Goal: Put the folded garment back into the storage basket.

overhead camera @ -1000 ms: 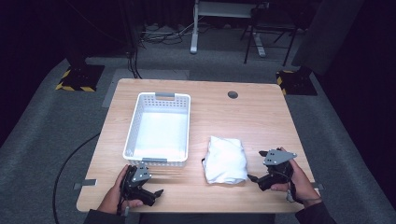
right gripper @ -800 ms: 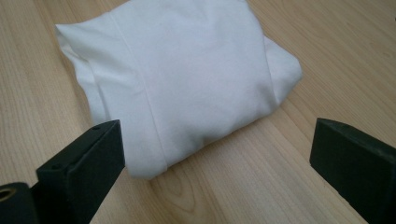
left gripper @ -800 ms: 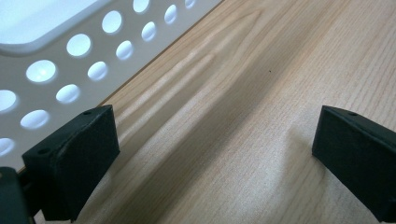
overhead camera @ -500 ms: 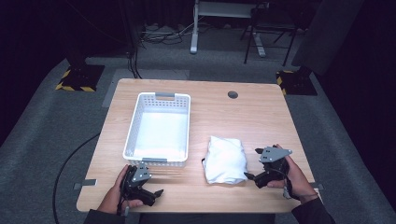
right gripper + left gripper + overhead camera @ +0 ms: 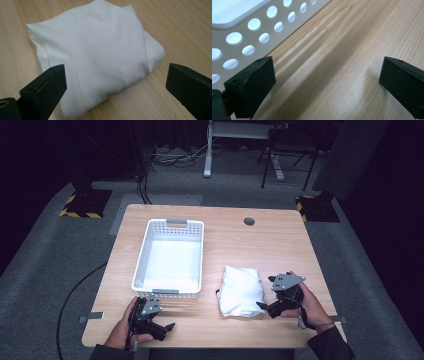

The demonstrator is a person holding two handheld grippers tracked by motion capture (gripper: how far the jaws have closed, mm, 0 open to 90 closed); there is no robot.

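High view: on the pale wood-grain tabletop [image 5: 280, 245], the right gripper [image 5: 263, 306] sat just beside a folded white cloth [image 5: 242, 291]; the left gripper [image 5: 167, 327] rested near a perforated white plastic basket [image 5: 170, 225].

Left gripper view: jaws spread over bare wood, basket beyond the left jaw.

Right gripper view: jaws spread, soft creased cloth just ahead between them.

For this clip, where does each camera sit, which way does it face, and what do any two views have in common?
High view: above the person's side, looking forward and down on the table; both hands, left gripper and right gripper show.
Left gripper view: rides the left gripper, faces the tabletop beside the white basket; its open jaws show.
Right gripper view: rides the right gripper, faces the folded white cloth; its open jaws show.
Shared: the high and right gripper views both show the cloth.
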